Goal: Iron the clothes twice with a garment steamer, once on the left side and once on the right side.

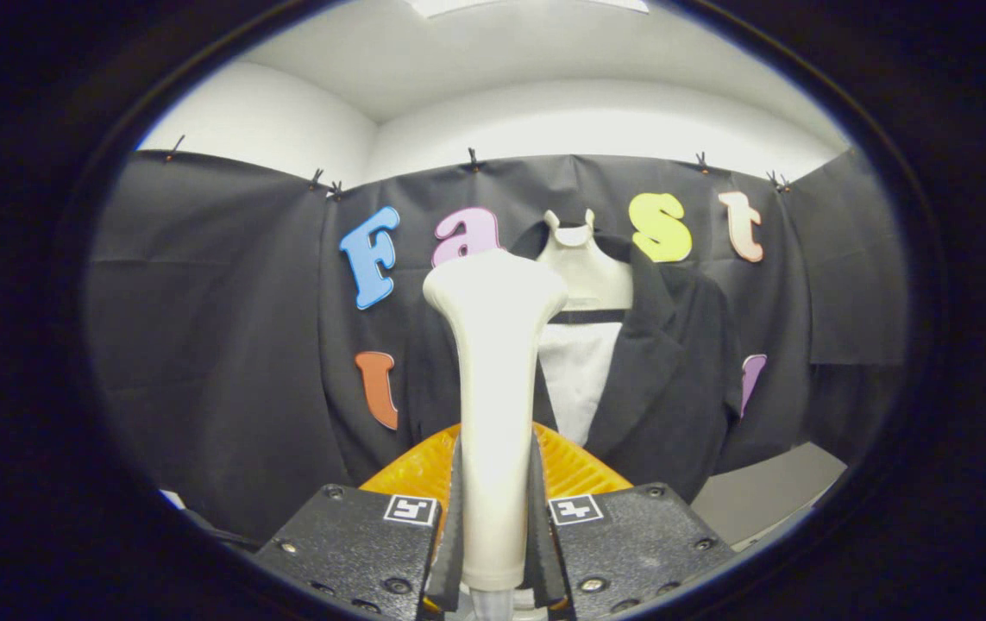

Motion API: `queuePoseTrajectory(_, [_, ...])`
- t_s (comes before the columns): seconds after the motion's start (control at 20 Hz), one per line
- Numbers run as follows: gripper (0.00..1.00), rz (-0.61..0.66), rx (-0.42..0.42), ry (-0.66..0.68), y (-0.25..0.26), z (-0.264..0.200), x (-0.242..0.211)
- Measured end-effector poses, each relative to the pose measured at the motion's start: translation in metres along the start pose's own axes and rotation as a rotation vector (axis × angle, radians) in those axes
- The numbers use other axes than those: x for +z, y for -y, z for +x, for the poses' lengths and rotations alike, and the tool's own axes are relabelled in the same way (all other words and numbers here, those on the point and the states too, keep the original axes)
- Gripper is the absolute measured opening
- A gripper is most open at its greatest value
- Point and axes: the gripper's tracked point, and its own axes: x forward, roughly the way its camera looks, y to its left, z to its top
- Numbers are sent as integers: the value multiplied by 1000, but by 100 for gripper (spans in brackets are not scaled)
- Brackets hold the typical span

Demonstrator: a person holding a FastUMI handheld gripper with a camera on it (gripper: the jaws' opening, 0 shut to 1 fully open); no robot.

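Note:
A cream-white garment steamer (495,371) stands upright between my fingers, its flared head rising ahead of them. My gripper (495,517) is shut on the steamer's handle, both pads pressing its sides. Beyond the steamer, a black jacket (674,371) hangs on a pale mannequin torso (583,267) against the booth wall, with a white shirt front (577,379) showing between the lapels. The steamer's head covers the jacket's left half from view. How far the head is from the cloth I cannot tell.
An orange ribbed piece (574,470) lies just ahead of the fingers behind the steamer handle. A grey tabletop (769,492) shows to the lower right of the jacket. Black cloth walls enclose the space on three sides.

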Motion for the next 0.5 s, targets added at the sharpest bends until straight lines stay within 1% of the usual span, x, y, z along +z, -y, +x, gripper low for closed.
queuePoseTrajectory(0.2, [34,-21,-10,8,-23,22,12])
queuePoseTrajectory(0.35, [34,-29,-18,-14,-36,35,7])
queuePoseTrajectory(0.5, [34,-42,-32,-34,-37,46,-2])
